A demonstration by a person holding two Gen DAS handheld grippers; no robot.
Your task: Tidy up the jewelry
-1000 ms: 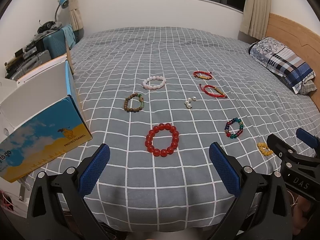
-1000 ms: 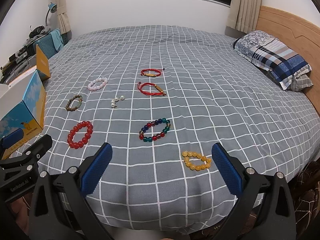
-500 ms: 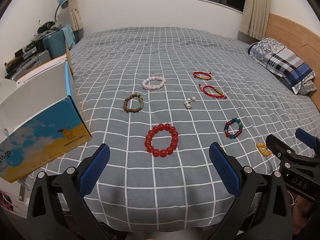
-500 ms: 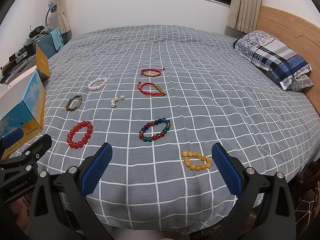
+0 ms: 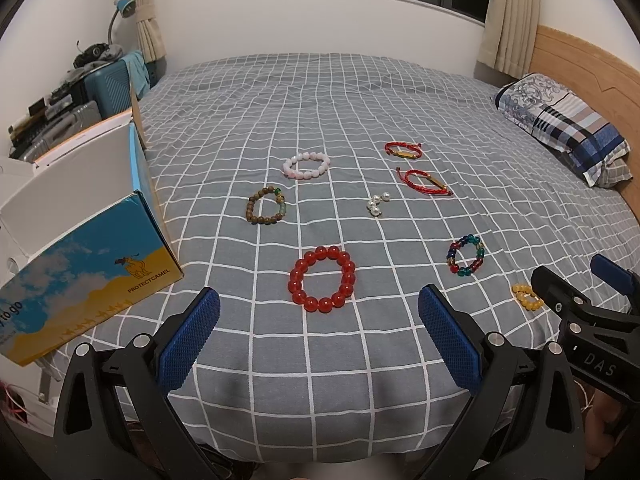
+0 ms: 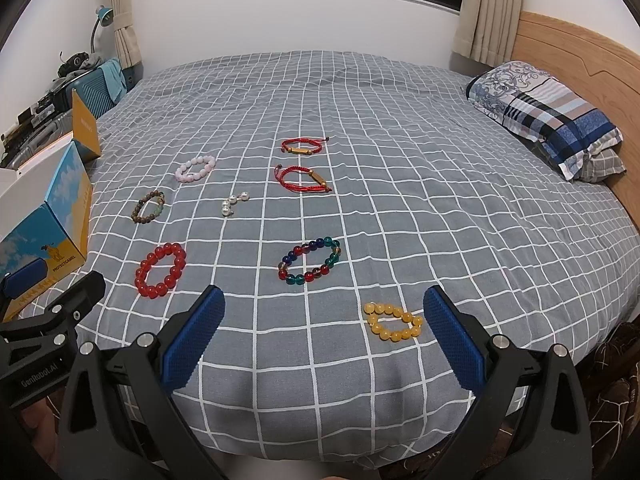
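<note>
Bedspread (image 5: 320, 92), grey with a white grid, is what everything's laid out on. An open blue-and-yellow box (image 5: 92, 276) is parked at its left edge. Both grippers, left gripper (image 5: 320, 336) and right gripper (image 6: 320, 332), are held spread wide over the near edge, nothing gripped. 7 bracelets are scattered mid-bed: red bead bracelet (image 5: 322, 279) nearest, yellow bracelet (image 6: 393, 322) toward the near-right, tiny pearl earrings (image 5: 376, 203) in the middle.

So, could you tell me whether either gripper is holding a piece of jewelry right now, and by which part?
Nothing is held: the left gripper and right gripper are both open and empty above the bed.
</note>
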